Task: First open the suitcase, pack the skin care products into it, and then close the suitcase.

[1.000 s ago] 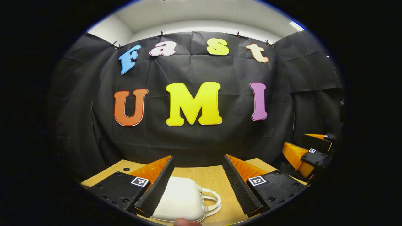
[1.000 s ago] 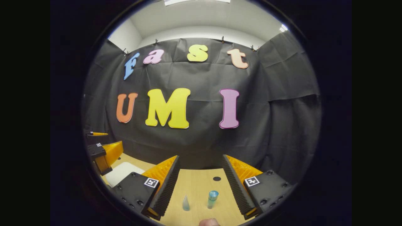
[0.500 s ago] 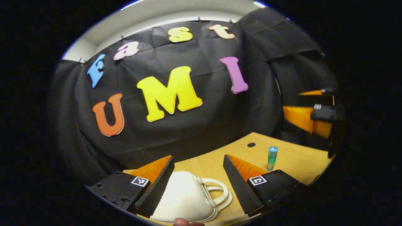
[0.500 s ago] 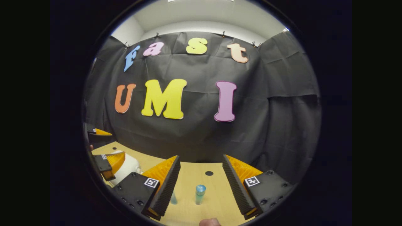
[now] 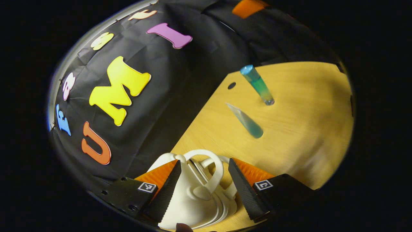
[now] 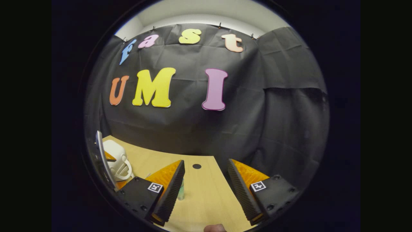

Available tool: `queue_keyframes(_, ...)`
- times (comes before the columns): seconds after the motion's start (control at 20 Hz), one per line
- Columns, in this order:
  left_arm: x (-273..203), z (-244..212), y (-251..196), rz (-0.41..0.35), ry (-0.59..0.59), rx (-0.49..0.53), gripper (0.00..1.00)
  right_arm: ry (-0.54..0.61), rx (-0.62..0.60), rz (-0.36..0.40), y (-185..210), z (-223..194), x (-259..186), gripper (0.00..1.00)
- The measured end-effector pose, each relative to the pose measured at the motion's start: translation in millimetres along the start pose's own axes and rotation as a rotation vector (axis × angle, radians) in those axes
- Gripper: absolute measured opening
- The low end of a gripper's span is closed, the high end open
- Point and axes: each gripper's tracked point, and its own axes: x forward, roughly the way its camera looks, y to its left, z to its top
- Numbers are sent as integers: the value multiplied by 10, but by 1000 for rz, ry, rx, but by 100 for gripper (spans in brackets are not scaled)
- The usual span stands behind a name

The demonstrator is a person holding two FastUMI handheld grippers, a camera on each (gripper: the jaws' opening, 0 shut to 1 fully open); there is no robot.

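Straddling: the left tool (image 5: pixel 202 190) stands wide apart, one finger (image 5: pixel 164 193) on each side of the white suitcase's handle (image 5: pixel 210 170), neither seen pressing on it.
Left tool's tilt: the left gripper view is rolled, so the worktop (image 5: pixel 305 129) slants up to the right.
Suitcase: the white suitcase (image 5: pixel 193 206) lies closed on the worktop right under the left tool, handle loops pointing away from it.
Ahead of the left tool: a clear cone-shaped tube (image 5: pixel 246 121) and, just beyond it, a blue-green bottle (image 5: pixel 259 85), both standing on the worktop, well apart from the suitcase.
Right tool: the right tool (image 6: pixel 206 190) gapes wide with nothing between its fingers, over bare worktop.
Beside the right tool: the blue-green bottle peeks out just past its left finger; the suitcase sits farther left.
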Motion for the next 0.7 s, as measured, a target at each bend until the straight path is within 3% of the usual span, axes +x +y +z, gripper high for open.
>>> queue_keyframes(0.2, 218, -212, -22, -9, 138, 60, 81, 13, 16, -10, -214, -91, 62, 80)
queue_keyframes(0.45, 392, -321, -71, -15, 205, 102, 71, 44, 31, -16, -429, -202, 48, 80)
queue_keyframes(0.55, 398, -360, -93, -16, 234, 112, 58, 45, 28, -23, -474, -195, -12, 80)
queue_keyframes(0.6, 409, -366, -67, -17, 240, 115, 45, 40, 26, -30, -493, -180, -48, 80)
queue_keyframes(0.7, 392, -351, -105, -39, 246, 104, 35, 41, 28, -44, -500, -197, -100, 80)
